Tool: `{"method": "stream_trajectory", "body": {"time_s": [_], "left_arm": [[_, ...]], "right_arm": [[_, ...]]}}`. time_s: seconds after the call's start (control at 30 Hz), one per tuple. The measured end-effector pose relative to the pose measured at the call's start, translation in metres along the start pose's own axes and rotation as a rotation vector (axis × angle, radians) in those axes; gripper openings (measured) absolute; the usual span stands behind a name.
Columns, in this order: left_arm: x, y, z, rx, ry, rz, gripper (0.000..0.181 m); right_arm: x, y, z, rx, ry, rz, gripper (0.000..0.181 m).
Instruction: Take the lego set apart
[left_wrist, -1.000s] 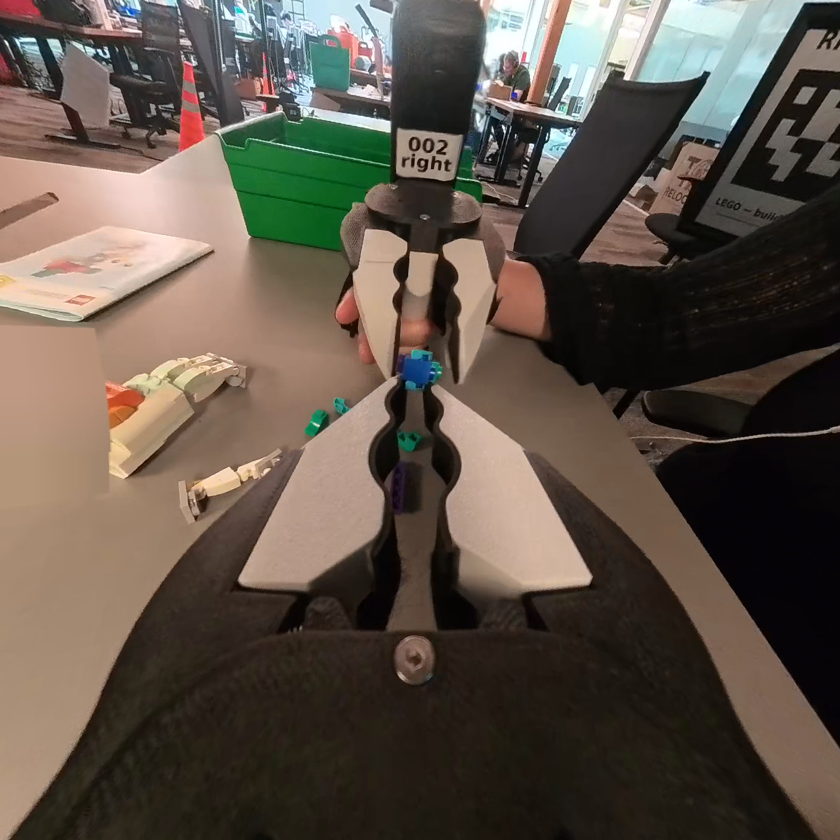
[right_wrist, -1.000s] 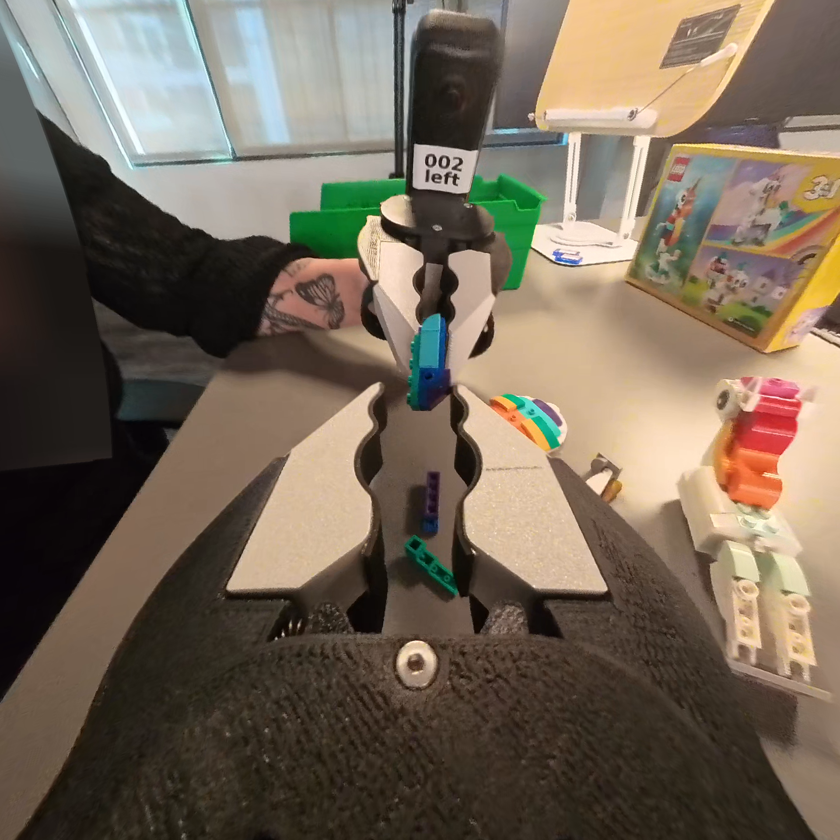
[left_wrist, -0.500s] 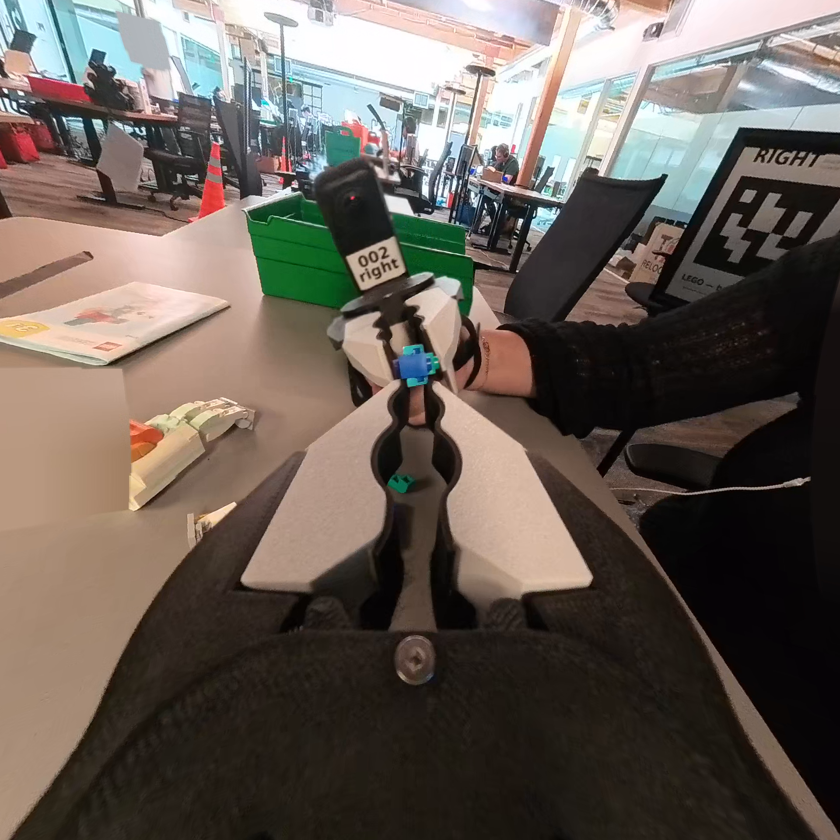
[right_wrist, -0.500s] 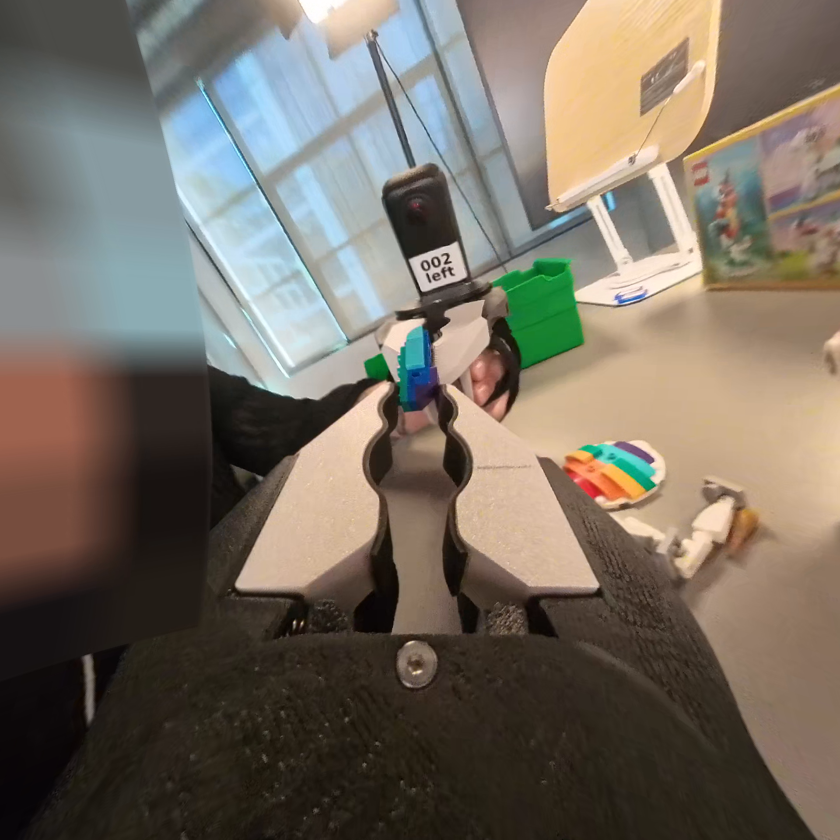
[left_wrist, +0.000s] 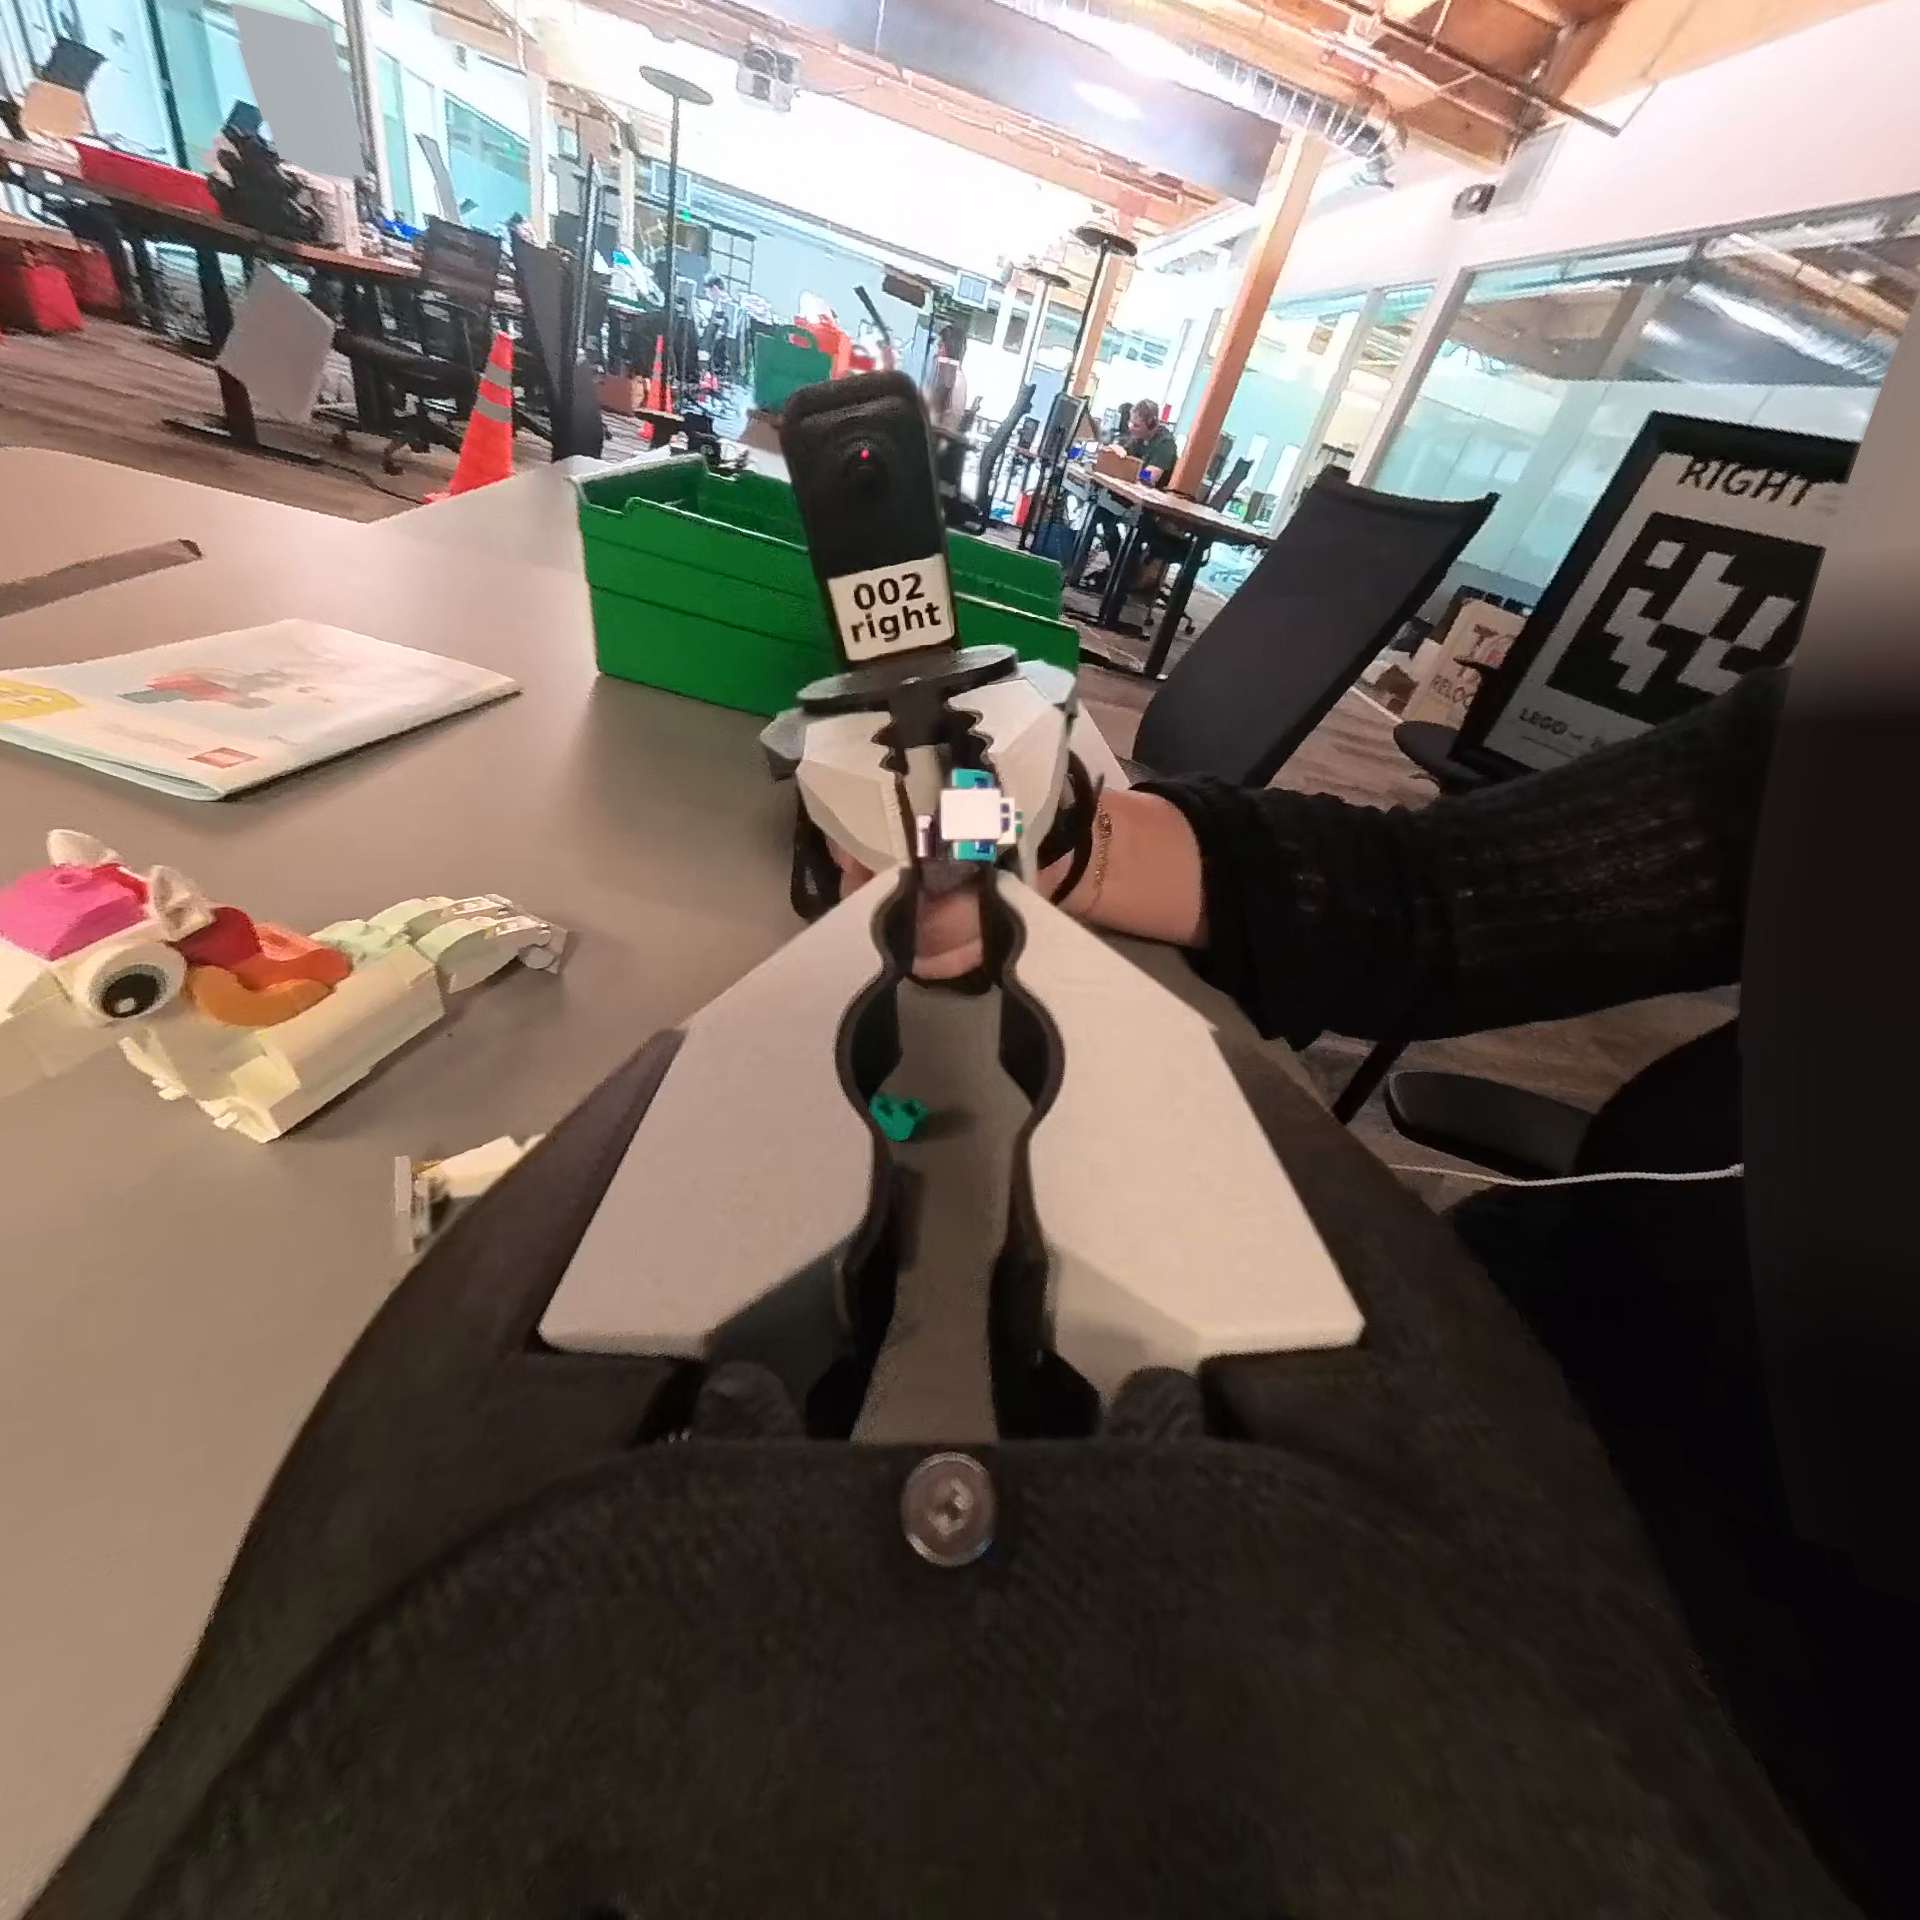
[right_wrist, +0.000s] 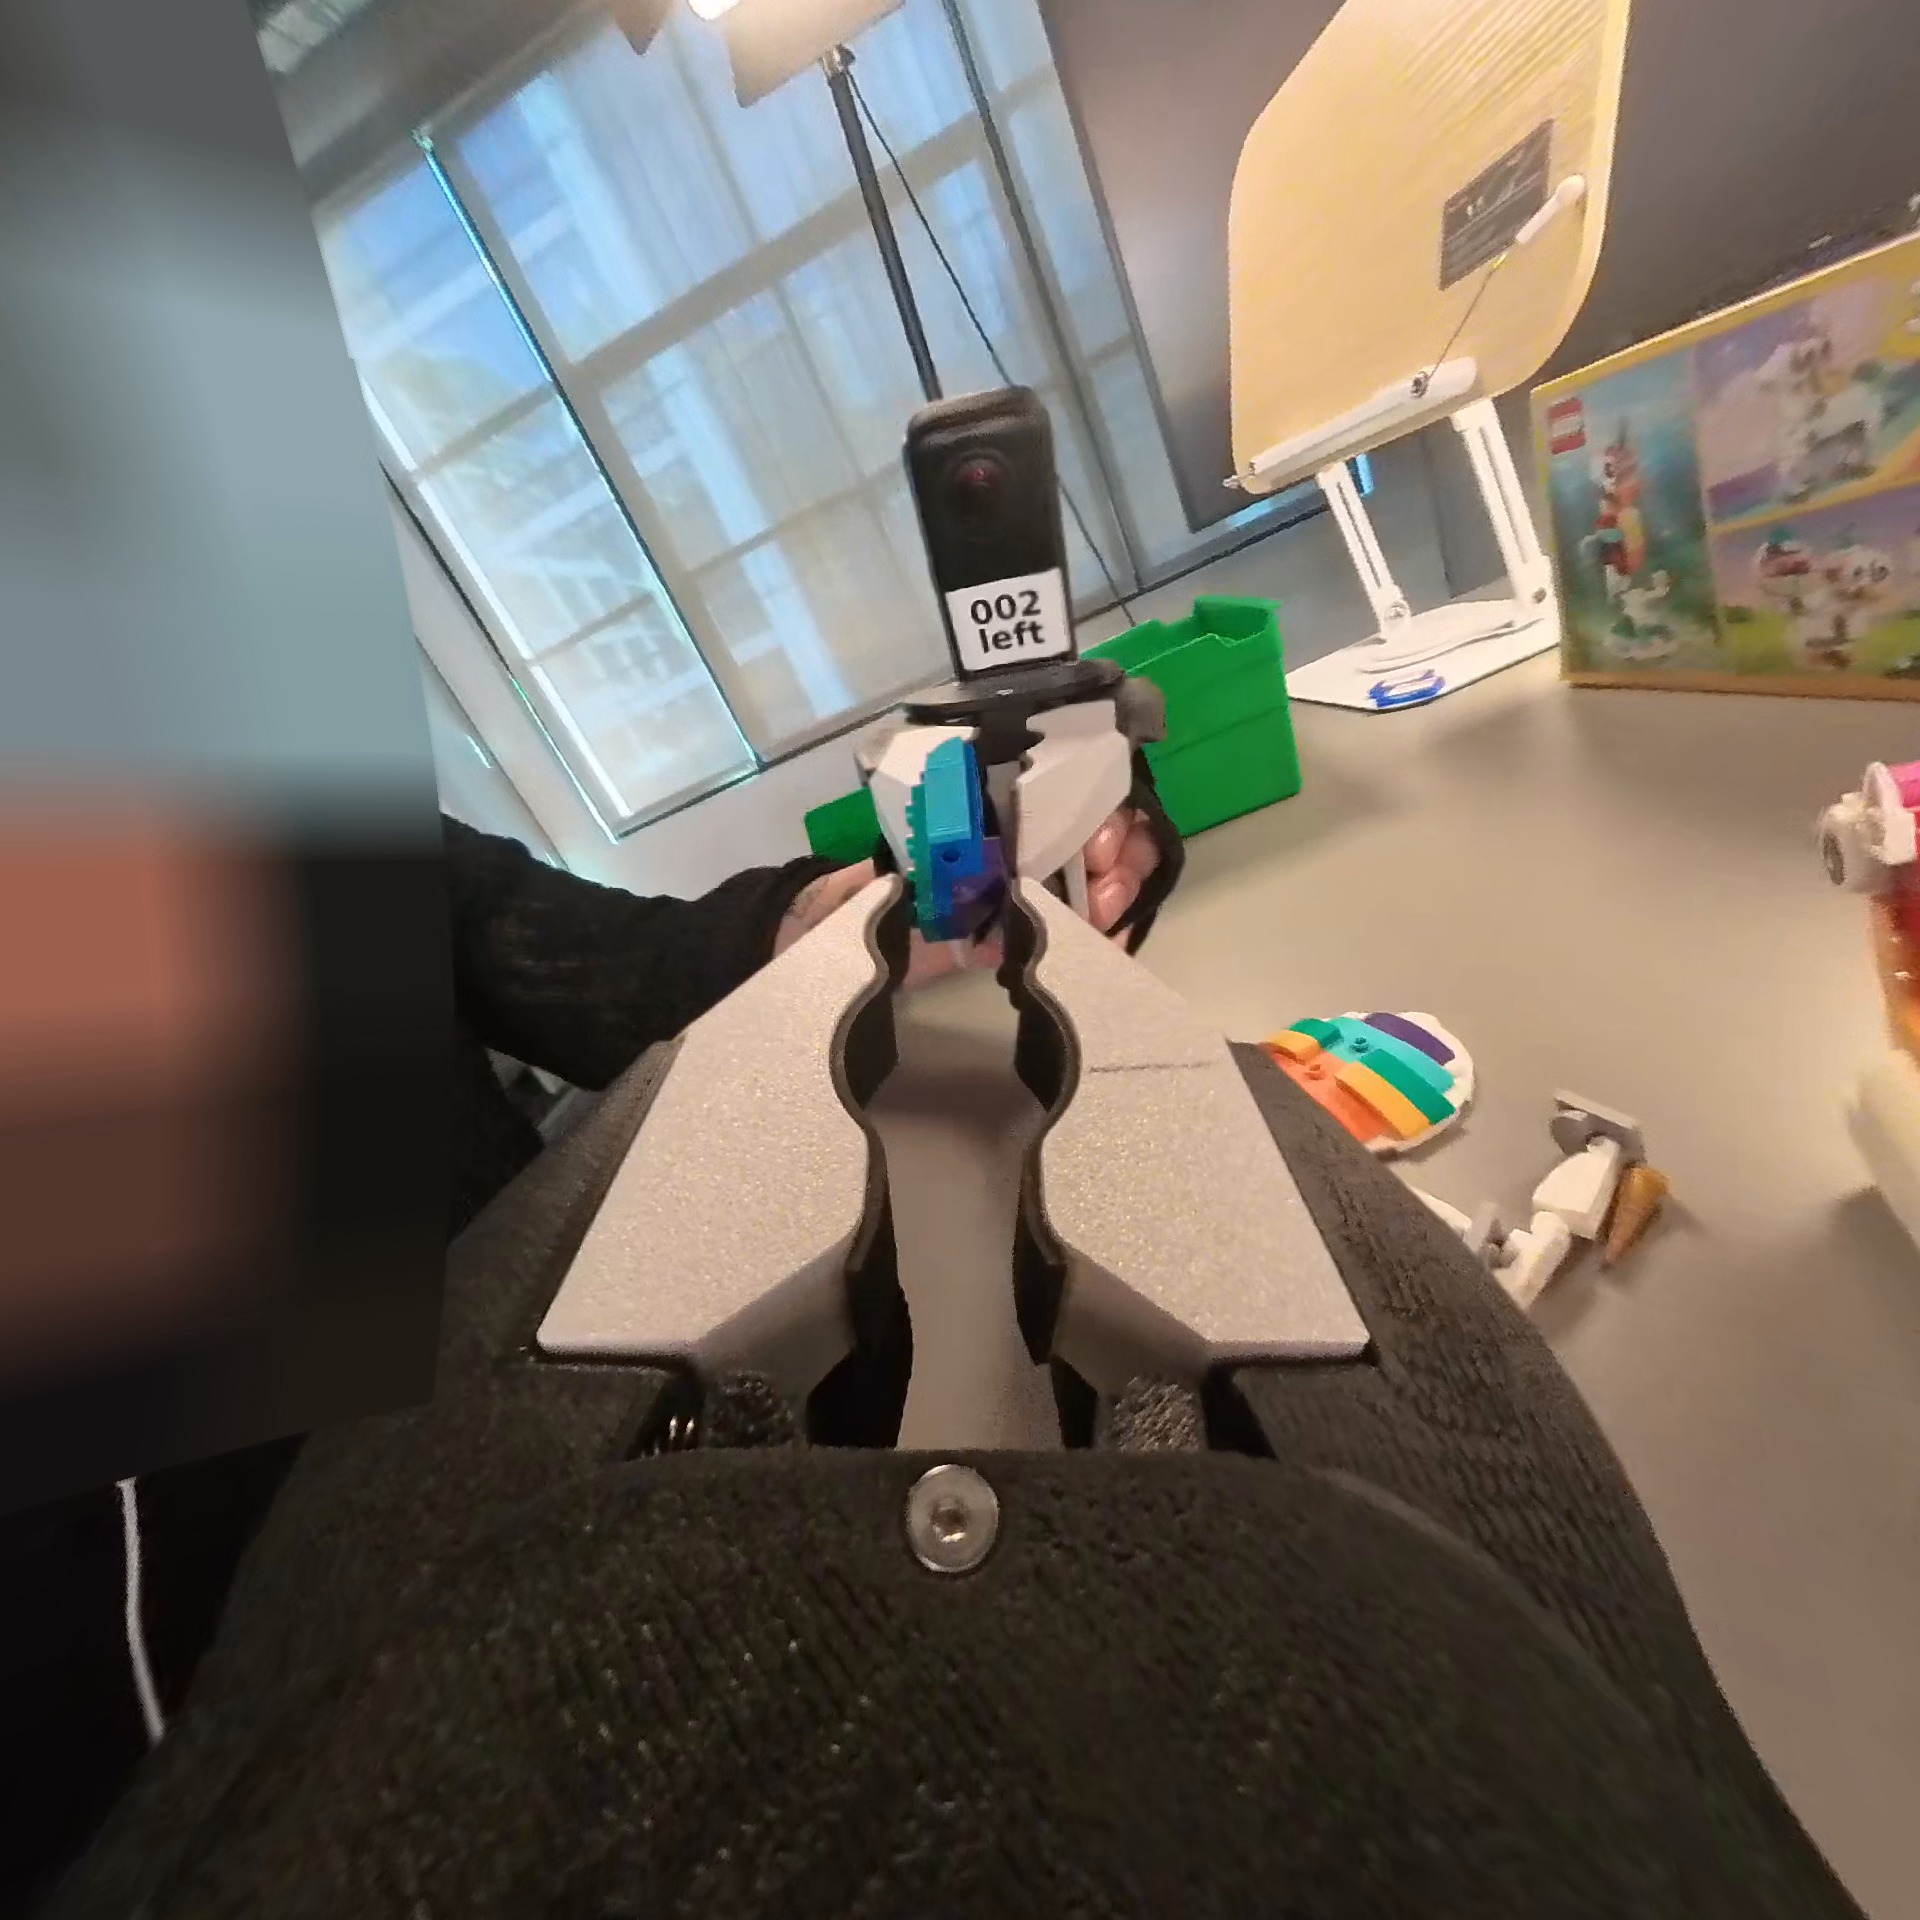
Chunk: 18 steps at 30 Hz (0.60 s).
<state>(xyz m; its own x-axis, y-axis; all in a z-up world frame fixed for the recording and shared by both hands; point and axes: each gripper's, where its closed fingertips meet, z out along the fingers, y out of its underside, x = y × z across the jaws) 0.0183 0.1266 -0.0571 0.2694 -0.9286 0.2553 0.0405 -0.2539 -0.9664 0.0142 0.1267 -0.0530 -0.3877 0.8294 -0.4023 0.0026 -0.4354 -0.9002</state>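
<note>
1. The small teal, blue and purple plastic brick cluster (right_wrist: 951, 847) is gripped above the grey table (left_wrist: 644, 790) by the narrowly closed left gripper (left_wrist: 940, 883).
2. The right gripper (right_wrist: 951, 925), also nearly closed, is clamped on the cluster's opposite side, apparently for prying.

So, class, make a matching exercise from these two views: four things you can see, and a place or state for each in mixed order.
Things
1. brick cluster
2. rainbow piece
3. green bin
4. instruction booklet

Places or states
A. lying flat on the table, far left
B. held up between both grippers
C. behind the right gripper
D. flat on the table beside the right gripper's finger

Pairs: 1-B, 2-D, 3-C, 4-A
</note>
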Motion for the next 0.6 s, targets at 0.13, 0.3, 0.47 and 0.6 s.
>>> {"method": "stream_trajectory", "body": {"time_s": [0.13,0.3,0.47,0.6], "left_arm": [[0.0006,-0.0008,-0.0003,0.012,0.019,-0.034,0.011],[0.0012,-0.0038,-0.0003,0.045,0.035,-0.054,0.02],[0.003,-0.0049,-0.0017,0.051,0.047,-0.046,0.011],[0.0026,-0.0041,0.0,0.036,0.019,-0.007,0.007]], "right_arm": [[-0.0002,0.0,-0.0005,-0.013,0.019,-0.053,0.016],[-0.0017,-0.0009,-0.0013,-0.021,0.031,-0.102,0.016],[-0.0001,0.0008,-0.0014,-0.031,0.041,-0.112,0.016],[0.001,0.0022,-0.0029,-0.046,0.05,-0.13,0.016]]}}
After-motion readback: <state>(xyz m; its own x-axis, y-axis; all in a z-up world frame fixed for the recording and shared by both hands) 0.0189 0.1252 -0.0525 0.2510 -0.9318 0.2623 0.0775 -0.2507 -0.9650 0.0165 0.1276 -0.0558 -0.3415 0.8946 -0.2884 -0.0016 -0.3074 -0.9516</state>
